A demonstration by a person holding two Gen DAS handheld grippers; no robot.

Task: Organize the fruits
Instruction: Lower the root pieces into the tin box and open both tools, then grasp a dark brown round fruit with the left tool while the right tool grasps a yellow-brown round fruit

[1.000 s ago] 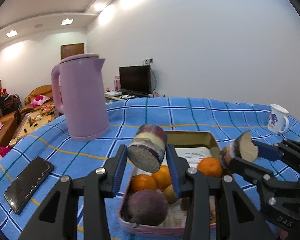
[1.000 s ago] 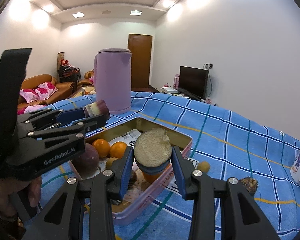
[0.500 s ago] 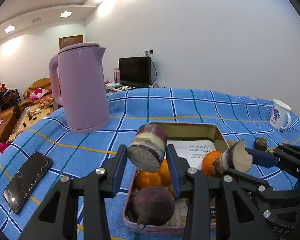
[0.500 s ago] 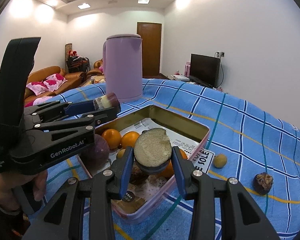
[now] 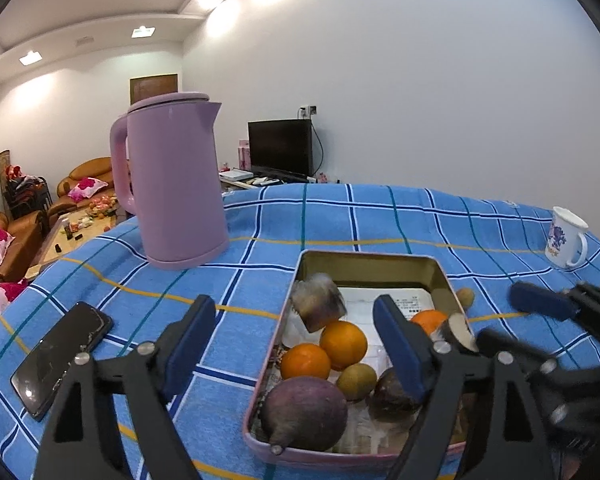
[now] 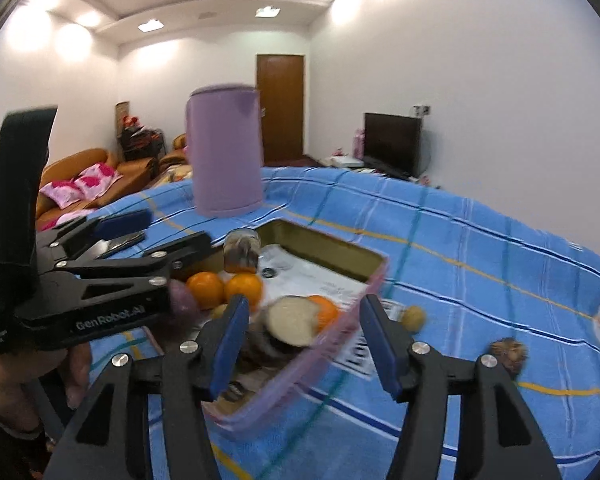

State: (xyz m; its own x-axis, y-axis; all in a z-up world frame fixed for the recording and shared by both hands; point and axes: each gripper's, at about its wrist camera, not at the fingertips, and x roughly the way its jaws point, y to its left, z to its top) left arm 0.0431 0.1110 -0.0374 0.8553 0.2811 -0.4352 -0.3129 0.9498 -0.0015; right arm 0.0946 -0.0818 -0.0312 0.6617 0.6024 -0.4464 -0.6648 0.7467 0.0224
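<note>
Risk here is bounce: both chunks are loose over the tin [image 5: 370, 260] at frame centre. Left gripper [image 5: 296, 344] and right gripper [image 6: 300, 340] are opening, nothing pinched. The pale-faced piece [image 6: 290, 320] hangs near the rim and could tumble onto the cloth.

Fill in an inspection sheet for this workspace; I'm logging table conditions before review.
Surface: blue checked tablecloth, no spills seen.
Job's things: pink tin holds oranges, a purple fruit and two cut pieces, blurred.
Clutter: purple kettle, phone, mug, a small round fruit and a dark husk outside the tin.
Grippers: left gripper and right gripper both opening, pads clear of the pieces.
Cables: one at the television.
Surroundings: sofas, door.
</note>
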